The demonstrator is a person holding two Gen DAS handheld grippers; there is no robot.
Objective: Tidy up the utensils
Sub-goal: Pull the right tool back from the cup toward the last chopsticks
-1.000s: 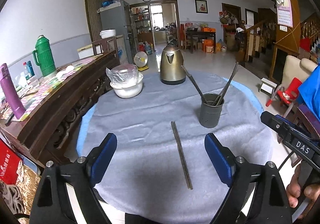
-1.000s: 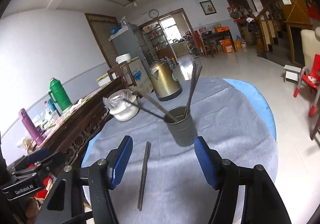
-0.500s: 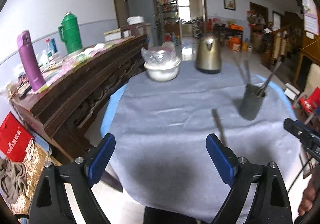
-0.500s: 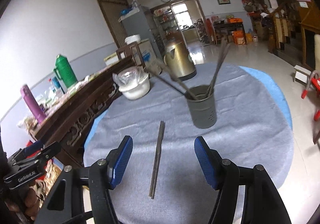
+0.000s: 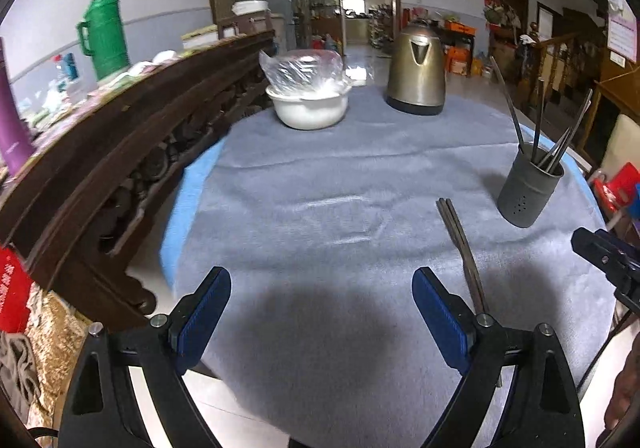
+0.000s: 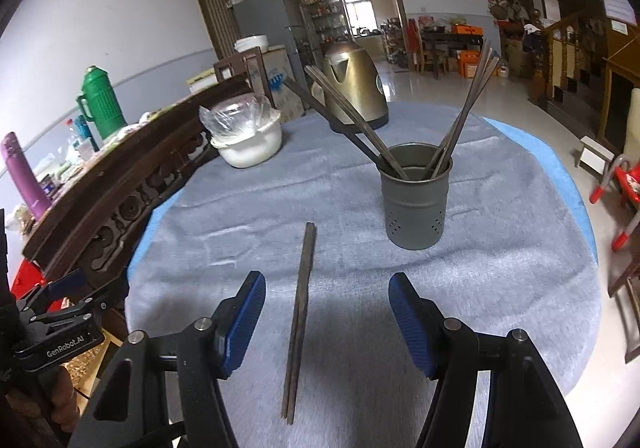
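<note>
since a second ago my left gripper has swung left; both grippers gape, gripping nothing. between my right gripper fingers lies the chopstick pair on the grey tablecloth, then the utensil holder, kettle farthest.

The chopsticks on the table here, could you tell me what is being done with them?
A person with a gripper in each hand is tidying chopsticks into the grey metal holder, which already holds several. One pair of chopsticks lies flat on the grey tablecloth. The right gripper is open with the pair lying between its fingers, not yet gripped. The left gripper is open and empty, off to the pair's left.
</note>
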